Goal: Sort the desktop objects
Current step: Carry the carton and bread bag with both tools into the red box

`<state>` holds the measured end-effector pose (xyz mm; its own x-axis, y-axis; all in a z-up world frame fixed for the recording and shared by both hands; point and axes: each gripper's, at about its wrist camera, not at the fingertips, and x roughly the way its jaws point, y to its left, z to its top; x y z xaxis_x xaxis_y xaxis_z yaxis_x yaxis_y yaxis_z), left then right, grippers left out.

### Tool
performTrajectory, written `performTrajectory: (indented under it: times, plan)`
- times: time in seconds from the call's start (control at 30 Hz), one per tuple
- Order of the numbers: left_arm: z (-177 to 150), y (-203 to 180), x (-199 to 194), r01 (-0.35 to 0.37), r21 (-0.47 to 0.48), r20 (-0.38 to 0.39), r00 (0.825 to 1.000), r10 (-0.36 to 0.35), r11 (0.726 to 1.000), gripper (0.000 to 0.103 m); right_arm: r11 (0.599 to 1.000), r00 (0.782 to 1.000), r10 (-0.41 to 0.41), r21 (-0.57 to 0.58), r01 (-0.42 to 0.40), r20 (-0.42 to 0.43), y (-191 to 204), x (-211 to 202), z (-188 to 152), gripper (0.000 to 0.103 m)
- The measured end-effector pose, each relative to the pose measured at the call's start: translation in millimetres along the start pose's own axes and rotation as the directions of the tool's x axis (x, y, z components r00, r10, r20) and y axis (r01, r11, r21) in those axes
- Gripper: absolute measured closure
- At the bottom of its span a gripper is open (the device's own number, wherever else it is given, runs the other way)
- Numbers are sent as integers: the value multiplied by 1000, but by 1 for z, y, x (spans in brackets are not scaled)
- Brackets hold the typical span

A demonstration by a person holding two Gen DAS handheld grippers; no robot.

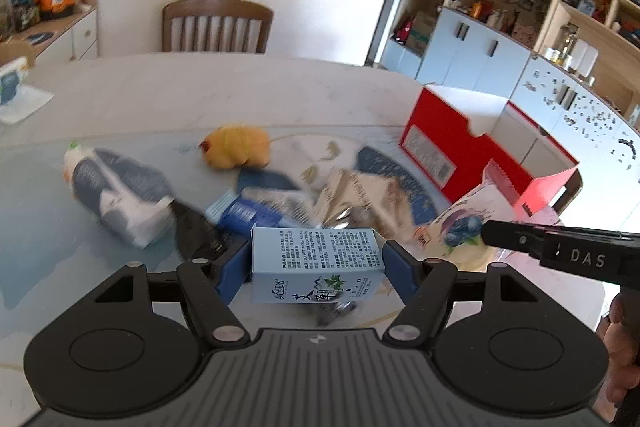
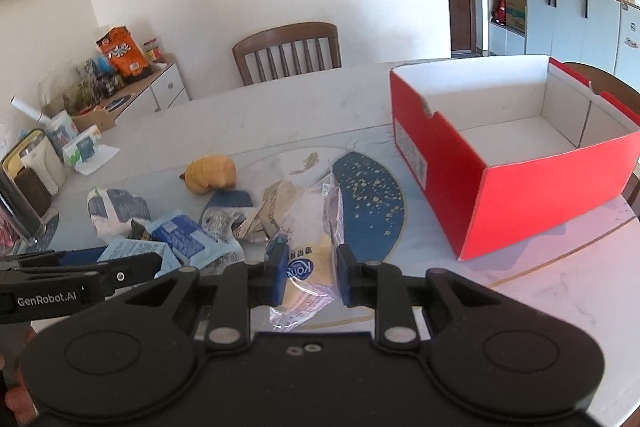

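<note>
- Left gripper has its blue pads pressed on the two short ends of a pale blue carton, so the carton's long axis lies across the jaws.
- Right gripper is clamped narrow on a clear snack packet, whose length points forward, away from the jaws.
- Red box stands open and empty on the table, ahead and to the right; I judge the right hand is nearer to it.
- Other wrappers and a yellow toy lie to the left.
</note>
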<state>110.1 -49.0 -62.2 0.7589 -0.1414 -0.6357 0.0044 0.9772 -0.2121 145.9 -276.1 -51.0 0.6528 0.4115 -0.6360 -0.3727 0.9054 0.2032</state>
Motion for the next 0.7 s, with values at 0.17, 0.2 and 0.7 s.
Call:
performTrajectory:
  times: [0.17,0.2,0.7]
  plan:
    - [17,-19,0,34,30,19,999,-34,999,31,1000,1000,-1,29,0,20,-10,-11,9,79]
    - [21,-22,1,39,35,21,999,-40,999,31,999,1000,0,34,-1,25,-12,-13,12,79]
    - [66,-98,19,100,114,65,992,-108,988,31,996,991,-22,84,11,129,-79,-46,60,79]
